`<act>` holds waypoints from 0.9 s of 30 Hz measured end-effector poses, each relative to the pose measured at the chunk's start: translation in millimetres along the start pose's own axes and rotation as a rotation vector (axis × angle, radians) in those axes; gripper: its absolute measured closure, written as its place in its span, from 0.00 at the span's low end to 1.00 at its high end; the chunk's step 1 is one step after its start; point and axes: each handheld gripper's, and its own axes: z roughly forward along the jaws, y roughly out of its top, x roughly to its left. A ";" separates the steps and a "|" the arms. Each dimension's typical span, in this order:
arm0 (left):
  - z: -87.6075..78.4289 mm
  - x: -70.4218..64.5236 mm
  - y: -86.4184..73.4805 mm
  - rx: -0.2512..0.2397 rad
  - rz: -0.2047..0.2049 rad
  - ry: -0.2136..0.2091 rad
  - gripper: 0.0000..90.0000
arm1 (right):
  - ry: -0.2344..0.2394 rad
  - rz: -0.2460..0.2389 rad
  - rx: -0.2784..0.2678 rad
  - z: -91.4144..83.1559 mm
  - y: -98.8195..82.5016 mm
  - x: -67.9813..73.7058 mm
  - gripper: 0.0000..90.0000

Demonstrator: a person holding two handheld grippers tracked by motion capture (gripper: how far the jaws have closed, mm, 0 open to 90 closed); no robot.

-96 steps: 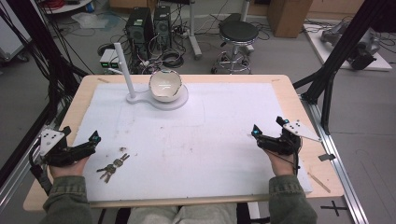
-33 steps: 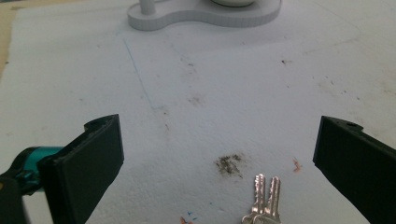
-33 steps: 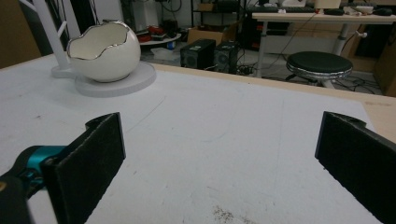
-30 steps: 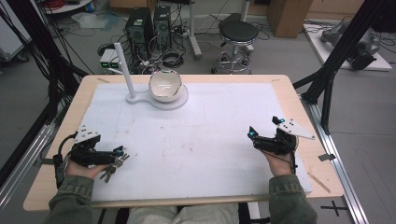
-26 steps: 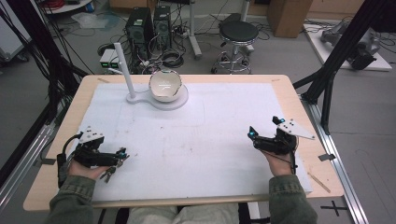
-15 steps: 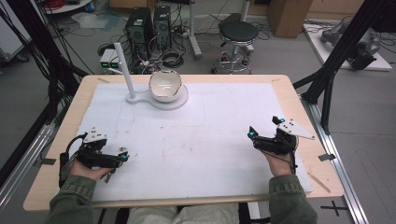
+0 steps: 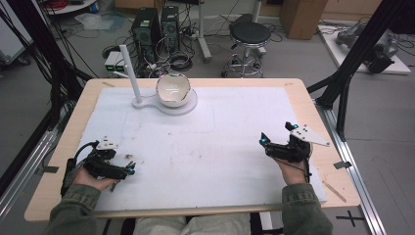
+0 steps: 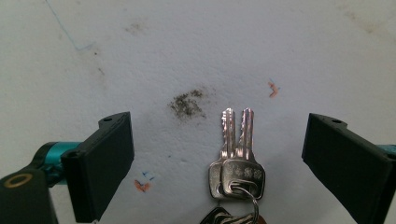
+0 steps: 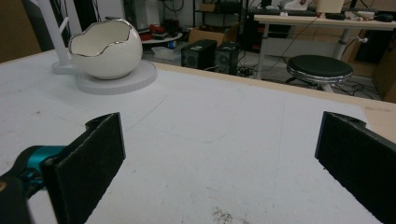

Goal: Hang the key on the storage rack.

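Keys (image 8: 236,161): a small bunch on a ring lies flat on the white mat (image 7: 205,142), at the near left of the table (image 7: 303,90). In the left gripper view two silver keys lie side by side, tips pointing away from the camera, heads overlapping on the ring (image 8: 250,198). More keys of the bunch show at the bottom edge of that view. A dark smudge (image 8: 187,102) marks the mat just beyond the key tips.

Left gripper (image 8: 219,154): held low over the mat in the person's left hand (image 7: 90,176). The jaws stand wide, one on each side of the bunch. They have just been closing a little, with the keys between them. Neither pad touches the keys; bare mat shows on both sides of the bunch. Nothing is gripped.

Right gripper (image 7: 264,139): held in the right hand (image 7: 293,171) at the near right of the mat, well apart from the keys. In the right gripper view its jaws stand wide apart with only bare mat between them. It holds nothing.

Other items: a white bowl (image 7: 172,90) with a wavy, egg-shell-like rim sits on a round white base (image 7: 188,105) at the far side of the mat. A white post (image 7: 131,73) rises just beside it. The right gripper faces the bowl across the mat.
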 end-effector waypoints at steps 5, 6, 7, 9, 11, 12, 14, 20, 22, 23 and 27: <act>1.9 0.0 -0.1 0.024 0.006 -0.001 0.12 | 0.000 -0.001 -0.001 0.1 0.0 0.0 0.01; 1.9 -0.5 -0.1 0.026 0.005 -0.002 0.13 | 0.001 -0.001 -0.002 0.0 0.0 0.0 0.01; 1.9 -0.5 -0.1 0.026 0.005 -0.002 0.15 | 0.001 -0.001 -0.002 0.0 0.0 0.0 0.01; 1.9 -0.7 -0.4 0.035 0.008 -0.002 0.19 | 0.000 -0.002 0.000 0.0 0.0 -0.1 0.01; 1.8 -0.7 -0.6 0.038 0.013 -0.004 0.27 | 0.001 -0.001 -0.002 -0.2 0.0 -0.2 0.01; 2.1 -1.5 -0.7 0.042 0.020 -0.006 0.29 | 0.000 0.002 -0.001 -0.4 0.1 -0.2 0.01; 2.3 -1.3 -0.6 0.044 0.021 -0.011 0.32 | 0.001 0.002 -0.002 -0.4 0.1 -0.2 0.01; 1.5 -0.7 -0.6 0.051 0.015 -0.010 0.42 | 0.001 0.003 -0.003 -0.4 0.1 -0.3 0.01; 1.7 -0.1 -0.9 0.059 0.011 -0.016 0.46 | 0.001 0.004 -0.003 -0.4 0.1 -0.3 0.01; 1.7 -0.1 -0.9 0.059 0.011 -0.016 0.49 | 0.000 0.004 -0.003 -0.4 0.1 -0.3 0.01; 3.1 -1.6 -1.1 0.075 0.021 -0.022 0.53 | -0.002 0.007 -0.001 -0.5 0.1 -0.2 0.01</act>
